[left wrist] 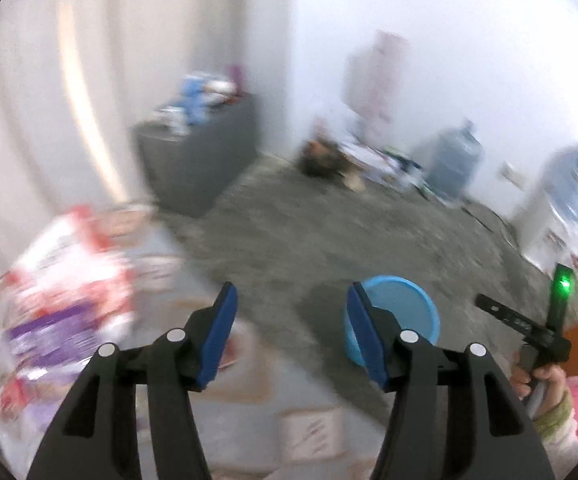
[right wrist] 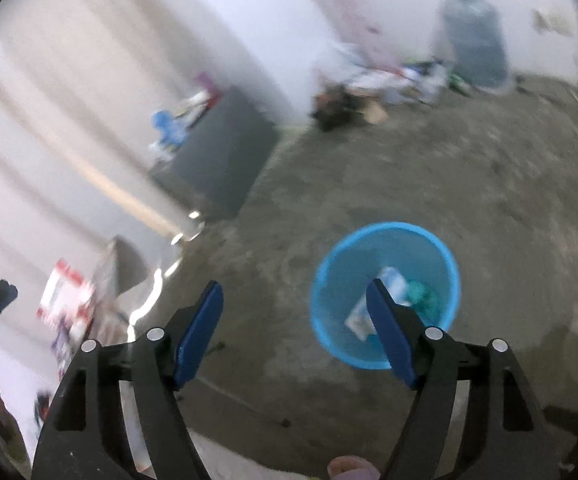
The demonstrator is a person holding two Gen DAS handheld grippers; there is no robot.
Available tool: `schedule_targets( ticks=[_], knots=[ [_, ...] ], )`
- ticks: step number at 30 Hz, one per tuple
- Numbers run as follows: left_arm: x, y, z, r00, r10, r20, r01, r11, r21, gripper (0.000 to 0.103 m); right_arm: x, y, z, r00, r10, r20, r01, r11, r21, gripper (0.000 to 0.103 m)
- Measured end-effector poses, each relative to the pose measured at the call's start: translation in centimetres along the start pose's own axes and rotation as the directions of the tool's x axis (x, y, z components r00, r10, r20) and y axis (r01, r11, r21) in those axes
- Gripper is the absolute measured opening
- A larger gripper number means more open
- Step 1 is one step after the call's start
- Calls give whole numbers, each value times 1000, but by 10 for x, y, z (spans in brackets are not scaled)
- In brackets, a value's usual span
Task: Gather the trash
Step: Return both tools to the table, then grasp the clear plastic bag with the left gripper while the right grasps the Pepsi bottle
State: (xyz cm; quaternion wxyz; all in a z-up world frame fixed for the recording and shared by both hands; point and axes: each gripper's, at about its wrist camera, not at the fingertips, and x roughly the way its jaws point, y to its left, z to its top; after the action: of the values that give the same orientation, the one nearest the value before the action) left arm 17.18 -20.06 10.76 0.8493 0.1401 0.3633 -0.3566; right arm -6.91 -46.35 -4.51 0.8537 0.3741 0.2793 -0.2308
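- Right wrist view has my right tool [right wrist: 295, 326] angled down at the concrete floor [right wrist: 469, 184], its blue-padded fingers [right wrist: 199, 334] standing wide apart with nothing between them.
- Just beyond and slightly right of that tool sits the round light-blue plastic waste basket [right wrist: 329, 264]; the right-hand finger overlaps its near rim in the picture.
- Inside the basket lie a white-and-blue wrapper [right wrist: 393, 280] and a crumpled teal scrap [right wrist: 423, 294], so I judge some trash is already collected, and the parted fingers fit a tool that has nothing left to carry.
- From the left wrist view, my left tool [left wrist: 293, 332] is also spread, empty, and pointed downward; the same basket peeks out past its right finger.
- At the left of that view is a blurred pile of red, white and purple printed packaging [left wrist: 61, 292] on a pale surface [left wrist: 249, 416], which I take for the remaining trash, off to the left of the left tool and not touching it.
- Both views are smeared, so I cannot tell single pieces apart in that pile.
- Further back stands a dark grey box-shaped cabinet [left wrist: 197, 160] with clutter on top, well apart from both tools.
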Motion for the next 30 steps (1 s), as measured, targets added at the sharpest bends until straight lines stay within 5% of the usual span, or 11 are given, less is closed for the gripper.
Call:
schedule_targets(
  ticks=[5, 11, 20, 30],
  knots=[
    [-77, 87, -51, 975, 212, 64, -200, 968, -152, 57, 6, 71, -14, 989, 129, -72, -139, 975, -172, 70],
    [-123, 135, -133, 956, 292, 38, -270, 922, -279, 57, 10, 141, -39, 944, 279, -178, -317, 916, -246, 71],
    [-143, 155, -215, 959, 284, 7, -261, 889, -378, 57, 14, 251, -107, 852, 349, -390, -492, 788, -370, 71],
    [-128, 183, -262, 984, 180, -4, -163, 882, -441, 57, 29, 343, -164, 788, 310, -532, -558, 725, -404, 71]
  ],
)
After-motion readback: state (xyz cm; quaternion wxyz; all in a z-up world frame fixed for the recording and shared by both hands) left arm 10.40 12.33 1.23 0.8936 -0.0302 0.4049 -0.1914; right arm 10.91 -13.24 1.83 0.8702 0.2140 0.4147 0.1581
